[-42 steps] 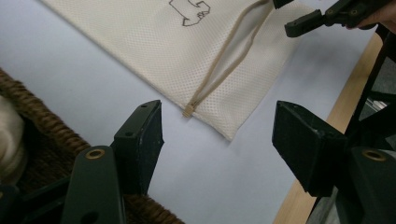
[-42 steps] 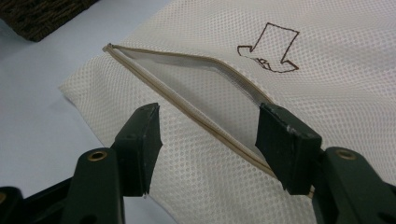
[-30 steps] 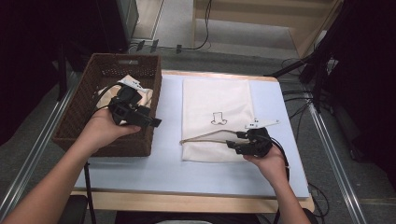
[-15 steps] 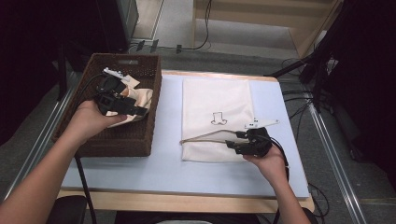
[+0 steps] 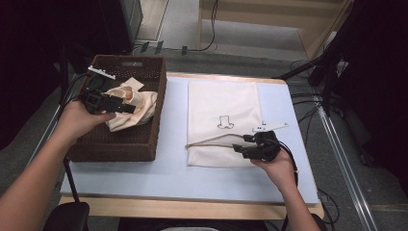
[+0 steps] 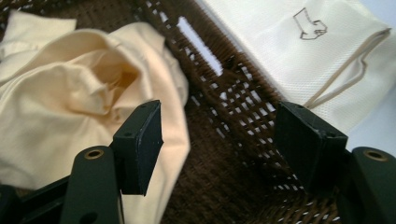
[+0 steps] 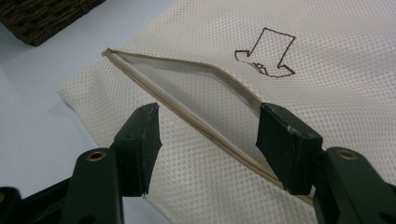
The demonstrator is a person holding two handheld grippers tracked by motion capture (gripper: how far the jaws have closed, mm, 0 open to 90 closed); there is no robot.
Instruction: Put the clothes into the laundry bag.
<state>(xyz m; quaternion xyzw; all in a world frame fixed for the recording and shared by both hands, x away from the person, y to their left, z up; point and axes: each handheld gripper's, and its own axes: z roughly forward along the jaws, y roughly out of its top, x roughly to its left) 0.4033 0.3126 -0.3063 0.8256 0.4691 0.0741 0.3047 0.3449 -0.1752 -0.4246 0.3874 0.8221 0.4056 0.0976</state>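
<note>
Since the cloth (image 5: 131, 107) lies crumpled in the basket (image 5: 120, 144), it's prob. light, soft & floppy, no breakage risk; a raised fold near the top looks like the best place to pinch. L gripper (image 6: 219, 135) hovers over it, jaws apart, nothing between. R gripper (image 7: 208, 140) sits w/ jaws wide at the mesh bag (image 7: 327, 42) opening, gripping nothing; the bag is limp & prob. slippery.

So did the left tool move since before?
Yes. The left tool went from the wicker basket's near right edge to deeper inside, above the cream cloth.
</note>
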